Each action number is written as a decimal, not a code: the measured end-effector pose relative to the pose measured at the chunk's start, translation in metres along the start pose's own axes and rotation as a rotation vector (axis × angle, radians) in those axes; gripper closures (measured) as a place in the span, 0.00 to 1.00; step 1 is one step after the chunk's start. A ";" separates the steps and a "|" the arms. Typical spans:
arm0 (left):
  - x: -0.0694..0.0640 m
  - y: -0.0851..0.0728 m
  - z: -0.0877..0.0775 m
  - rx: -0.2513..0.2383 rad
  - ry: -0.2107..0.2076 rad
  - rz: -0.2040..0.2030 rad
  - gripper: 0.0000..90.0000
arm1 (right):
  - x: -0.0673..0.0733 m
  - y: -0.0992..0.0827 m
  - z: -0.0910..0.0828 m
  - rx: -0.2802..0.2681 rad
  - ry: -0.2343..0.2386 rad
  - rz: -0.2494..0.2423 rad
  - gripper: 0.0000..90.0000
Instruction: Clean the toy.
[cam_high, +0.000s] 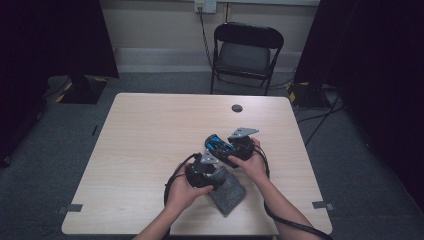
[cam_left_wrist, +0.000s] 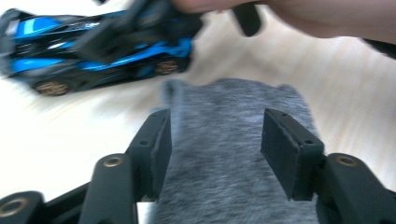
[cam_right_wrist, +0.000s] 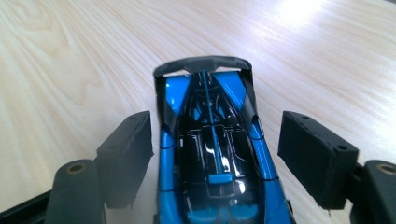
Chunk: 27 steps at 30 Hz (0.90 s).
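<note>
Grey felt pouch on pale wooden table

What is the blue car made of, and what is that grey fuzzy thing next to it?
The blue car looks like hard, glossy plastic or painted metal: light glints off its smooth blue and black body, and the look alone can't settle which. The grey pouch looks like soft felt or fleece: its surface is matte, fuzzy and mottled, with no shine.
</note>
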<state>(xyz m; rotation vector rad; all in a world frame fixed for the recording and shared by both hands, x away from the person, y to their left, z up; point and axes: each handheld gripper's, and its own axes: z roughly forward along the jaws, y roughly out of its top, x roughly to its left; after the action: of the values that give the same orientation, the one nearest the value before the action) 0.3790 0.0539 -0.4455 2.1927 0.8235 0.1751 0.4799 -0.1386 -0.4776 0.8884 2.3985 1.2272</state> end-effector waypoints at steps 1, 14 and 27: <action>0.004 -0.001 0.000 0.002 0.011 -0.004 0.50 | 0.000 0.000 -0.002 -0.001 0.003 -0.004 0.28; 0.025 -0.012 0.018 0.041 0.002 -0.113 0.73 | 0.024 -0.019 -0.060 -0.051 0.094 -0.064 0.30; 0.024 -0.007 0.017 0.122 0.041 -0.104 0.98 | 0.084 -0.059 -0.073 0.033 0.245 -0.168 0.43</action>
<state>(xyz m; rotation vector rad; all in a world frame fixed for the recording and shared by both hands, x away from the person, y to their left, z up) 0.4002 0.0615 -0.4654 2.2590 0.9922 0.1220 0.3552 -0.1561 -0.4814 0.5584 2.6277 1.2992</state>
